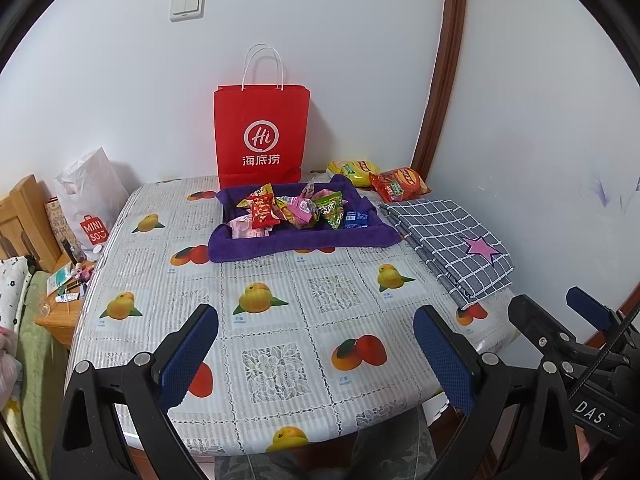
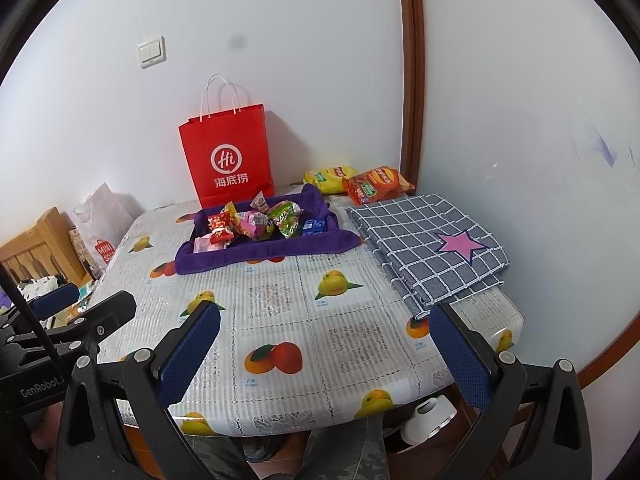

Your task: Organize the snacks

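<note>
Left wrist view, left gripper (image 1: 316,344) wide open, empty, right gripper (image 2: 324,344) likewise

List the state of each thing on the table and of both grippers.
Red paper bag: upright against the wall.
Purple tray: holding snack packets.
Yellow chip bag: lying flat.
Red chip bag: lying flat.
Checked cloth: folded.
Left gripper: open, empty.
Right gripper: open, empty.

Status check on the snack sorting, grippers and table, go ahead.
Left gripper and right gripper open, empty, over the table's near edge. Small snack packets piled in purple tray; two chip bags outside behind it. Path clear; folded checked cloth on the right.
</note>
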### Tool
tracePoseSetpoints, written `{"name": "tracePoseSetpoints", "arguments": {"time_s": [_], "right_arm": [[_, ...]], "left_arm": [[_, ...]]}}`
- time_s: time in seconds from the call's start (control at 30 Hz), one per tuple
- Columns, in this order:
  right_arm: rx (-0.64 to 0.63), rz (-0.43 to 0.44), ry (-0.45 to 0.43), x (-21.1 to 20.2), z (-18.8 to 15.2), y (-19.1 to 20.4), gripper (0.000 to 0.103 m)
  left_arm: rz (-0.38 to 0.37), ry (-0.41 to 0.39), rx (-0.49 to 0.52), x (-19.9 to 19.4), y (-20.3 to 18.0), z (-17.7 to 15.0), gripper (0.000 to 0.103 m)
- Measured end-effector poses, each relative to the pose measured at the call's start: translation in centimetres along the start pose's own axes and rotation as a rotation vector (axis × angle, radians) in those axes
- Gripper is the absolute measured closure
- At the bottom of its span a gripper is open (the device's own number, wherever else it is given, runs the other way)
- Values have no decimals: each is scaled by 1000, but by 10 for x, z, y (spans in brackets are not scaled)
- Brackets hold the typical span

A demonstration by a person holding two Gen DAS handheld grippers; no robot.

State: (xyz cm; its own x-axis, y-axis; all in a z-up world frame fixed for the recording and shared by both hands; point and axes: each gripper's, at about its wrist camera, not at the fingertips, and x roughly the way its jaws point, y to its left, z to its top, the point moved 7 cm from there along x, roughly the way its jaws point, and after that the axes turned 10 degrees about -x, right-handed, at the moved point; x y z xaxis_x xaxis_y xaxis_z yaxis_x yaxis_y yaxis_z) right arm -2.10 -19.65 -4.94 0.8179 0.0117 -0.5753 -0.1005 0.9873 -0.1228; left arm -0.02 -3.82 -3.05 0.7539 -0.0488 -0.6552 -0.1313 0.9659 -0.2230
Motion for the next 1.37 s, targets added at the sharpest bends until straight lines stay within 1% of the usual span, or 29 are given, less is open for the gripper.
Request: {"name": "tracePoseSetpoints", "arguments": {"time_s": [1.03, 1.27, 1.37], "right_arm": [[2, 8, -18, -2, 1, 0, 0], [-7, 15, -8, 9, -2, 7, 0], [-8, 22, -10, 13, -2, 10, 0]], "left_arm": [[9, 8, -9, 3, 8, 2, 4], [17, 24, -15, 19, 18, 3, 4], [32, 22, -13, 29, 24, 5, 4]]}}
